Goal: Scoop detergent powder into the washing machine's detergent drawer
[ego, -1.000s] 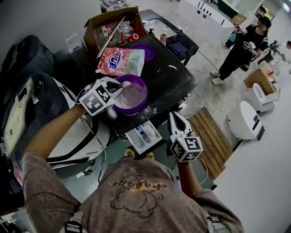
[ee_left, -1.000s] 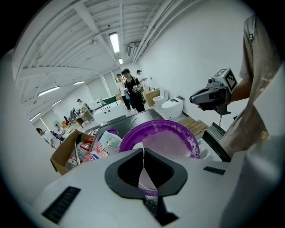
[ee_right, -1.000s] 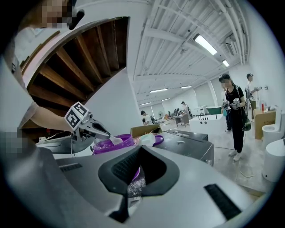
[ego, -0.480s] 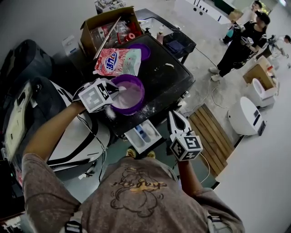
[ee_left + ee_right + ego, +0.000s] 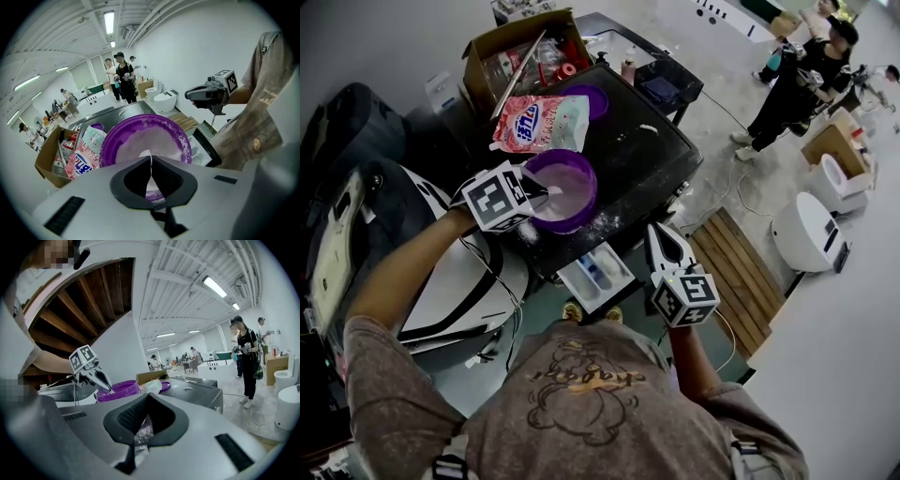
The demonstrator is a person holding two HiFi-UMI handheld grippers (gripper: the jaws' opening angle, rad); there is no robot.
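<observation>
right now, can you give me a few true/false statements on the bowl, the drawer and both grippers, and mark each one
1. The purple bowl holds white powder. True.
2. The detergent drawer is pushed shut. False: it is pulled open, its compartments showing.
3. The right gripper holds the detergent bag. False: its fingers are shut on nothing, beside the drawer; the bag lies behind the bowl.
4. The left gripper is over the bowl, fingers closed on what looks like a thin white scoop. True.
</observation>
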